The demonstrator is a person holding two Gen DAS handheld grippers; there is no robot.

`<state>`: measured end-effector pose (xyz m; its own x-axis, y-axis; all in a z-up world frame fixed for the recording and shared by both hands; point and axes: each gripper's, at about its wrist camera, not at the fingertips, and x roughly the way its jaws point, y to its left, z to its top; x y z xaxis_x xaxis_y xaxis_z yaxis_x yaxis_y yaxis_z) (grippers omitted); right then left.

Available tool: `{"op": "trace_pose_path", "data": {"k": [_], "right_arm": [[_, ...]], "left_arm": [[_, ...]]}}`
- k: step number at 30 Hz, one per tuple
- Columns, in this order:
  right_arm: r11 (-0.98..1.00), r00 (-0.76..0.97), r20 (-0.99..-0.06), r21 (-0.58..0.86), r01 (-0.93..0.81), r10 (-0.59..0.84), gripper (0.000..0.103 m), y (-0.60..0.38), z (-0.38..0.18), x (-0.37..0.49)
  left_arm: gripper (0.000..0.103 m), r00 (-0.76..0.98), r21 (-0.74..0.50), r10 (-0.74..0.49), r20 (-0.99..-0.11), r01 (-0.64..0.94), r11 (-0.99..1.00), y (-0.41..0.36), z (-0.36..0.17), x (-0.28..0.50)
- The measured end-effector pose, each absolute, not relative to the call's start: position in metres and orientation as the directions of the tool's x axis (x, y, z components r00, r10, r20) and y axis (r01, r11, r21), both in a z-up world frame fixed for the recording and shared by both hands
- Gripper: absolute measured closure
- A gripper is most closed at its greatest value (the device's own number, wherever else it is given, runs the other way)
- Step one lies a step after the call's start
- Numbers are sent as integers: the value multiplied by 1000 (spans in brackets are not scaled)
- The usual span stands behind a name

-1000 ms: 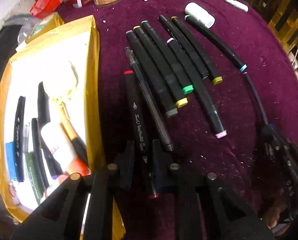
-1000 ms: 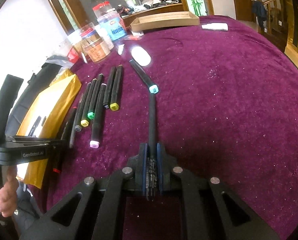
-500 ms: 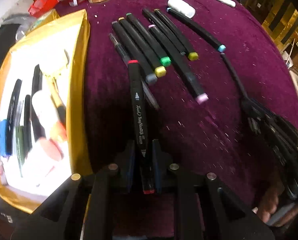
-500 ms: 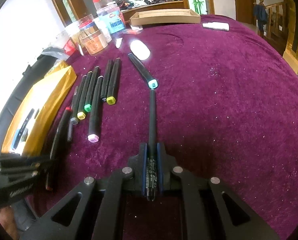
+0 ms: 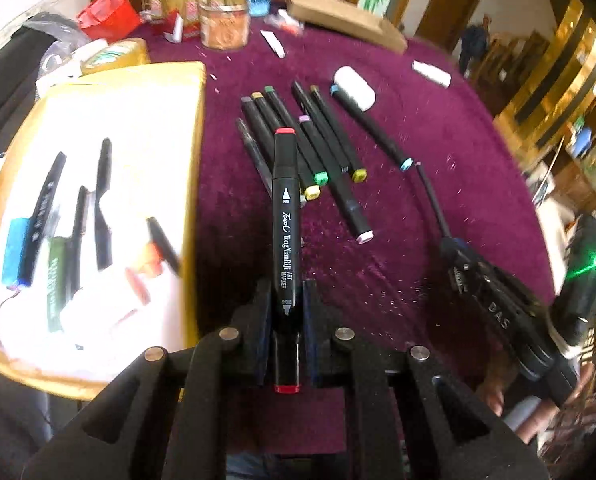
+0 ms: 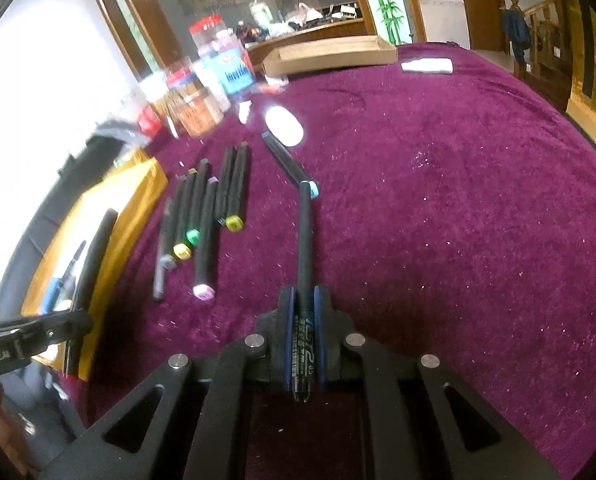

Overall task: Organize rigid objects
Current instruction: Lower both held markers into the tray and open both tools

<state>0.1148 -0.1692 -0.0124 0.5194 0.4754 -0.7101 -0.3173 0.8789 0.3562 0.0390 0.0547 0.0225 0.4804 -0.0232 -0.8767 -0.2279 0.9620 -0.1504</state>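
Note:
My left gripper [image 5: 285, 292] has a black art marker with red caps [image 5: 285, 216] between its pads, lifted above the purple cloth, and its jaws are closing tighter on it. Several more black markers [image 5: 318, 148] lie in a row on the cloth beyond it. To the left sits a yellow tray [image 5: 197, 120] with pens and other stationery inside. My right gripper [image 6: 305, 300] is shut on a thin black pen [image 6: 305, 240], low over the cloth. The pen's far tip is close to a blue-capped marker [image 6: 289, 164].
A white oval object [image 6: 283, 126] lies by the blue-capped marker. Jars [image 6: 195, 108] and a flat cardboard box [image 6: 330, 56] stand along the table's far side. A small white item [image 6: 428, 66] lies far right. The tray's right wall [image 6: 145, 192] borders the marker row.
The left gripper has raised the red-capped marker off the cloth out of the row, and the view has tilted up. The right gripper and its pen have stayed put.

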Motion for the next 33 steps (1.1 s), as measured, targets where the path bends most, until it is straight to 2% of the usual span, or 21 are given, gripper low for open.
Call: {"op": "trace_pose_path", "data": {"k": [2, 7, 14, 26, 33], "right_arm": [[841, 501, -676, 425, -334, 540, 94, -170, -6, 108], [747, 442, -604, 488, -452, 663, 94, -140, 22, 86], [610, 265, -582, 544, -576, 769, 94, -62, 39, 71], [578, 157, -680, 453, -679, 716, 94, 65, 28, 75], [598, 143, -725, 421, -682, 673, 94, 100, 13, 94]], "left_arm": [[91, 503, -160, -13, -864, -250, 955, 67, 30, 26], [91, 544, -194, 19, -839, -332, 923, 107, 51, -6], [91, 560, -232, 70, -825, -450, 863, 172, 49, -25], [91, 515, -236, 50, -855, -475, 848, 228, 17, -6], [91, 490, -225, 39, -871, -469, 854, 234, 3, -3]]}}
